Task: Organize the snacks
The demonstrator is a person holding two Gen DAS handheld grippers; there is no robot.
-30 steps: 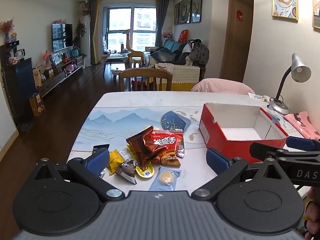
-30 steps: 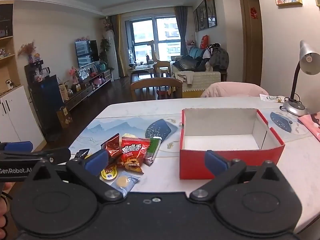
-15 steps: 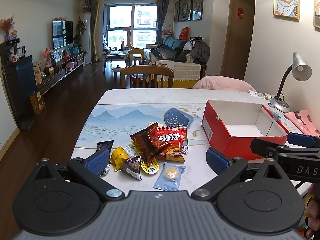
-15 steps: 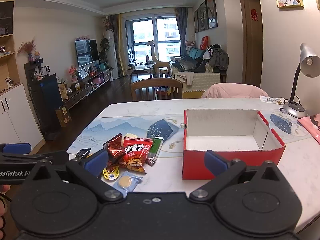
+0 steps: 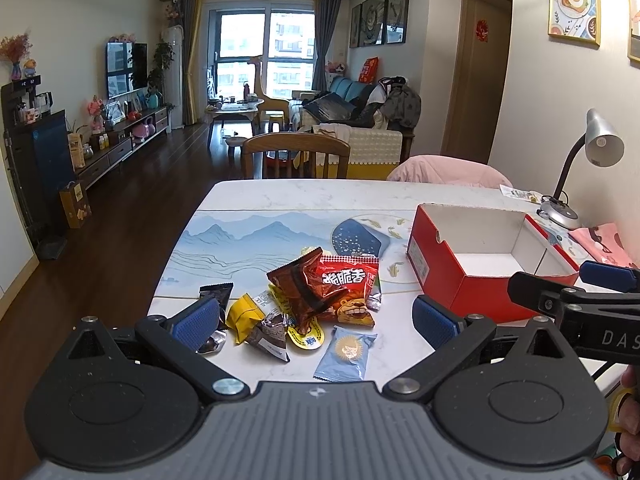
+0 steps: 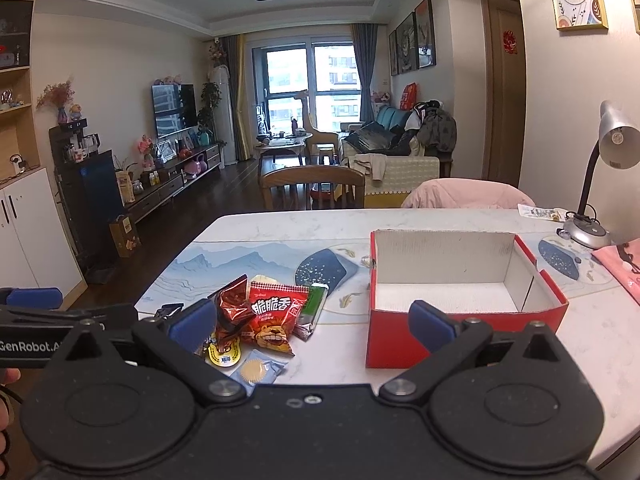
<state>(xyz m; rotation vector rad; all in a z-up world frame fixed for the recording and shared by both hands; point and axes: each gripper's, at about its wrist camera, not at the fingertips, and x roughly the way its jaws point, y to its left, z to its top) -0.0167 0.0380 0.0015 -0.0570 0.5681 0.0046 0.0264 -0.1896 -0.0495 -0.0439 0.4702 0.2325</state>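
The snack pile (image 5: pixel 320 304) lies on the worktop (image 5: pixel 304 200) left of the red box (image 5: pixel 480 264), which stands empty, long axis running left to right. Left gripper (image 5: pixel 316 320) and right gripper (image 6: pixel 312 320) are both spread wide, holding nothing.

Soft daylight from the far window (image 5: pixel 266 56), sharp centre, fisheye-bowed edges

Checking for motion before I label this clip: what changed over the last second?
Only the viewpoints shifted: both grippers drew back or rose slightly, so the snack pile and red box sit a little higher in both views. The left gripper and right gripper stayed open and empty. Nothing taken hold of or let go; snacks remain on the table, box empty.
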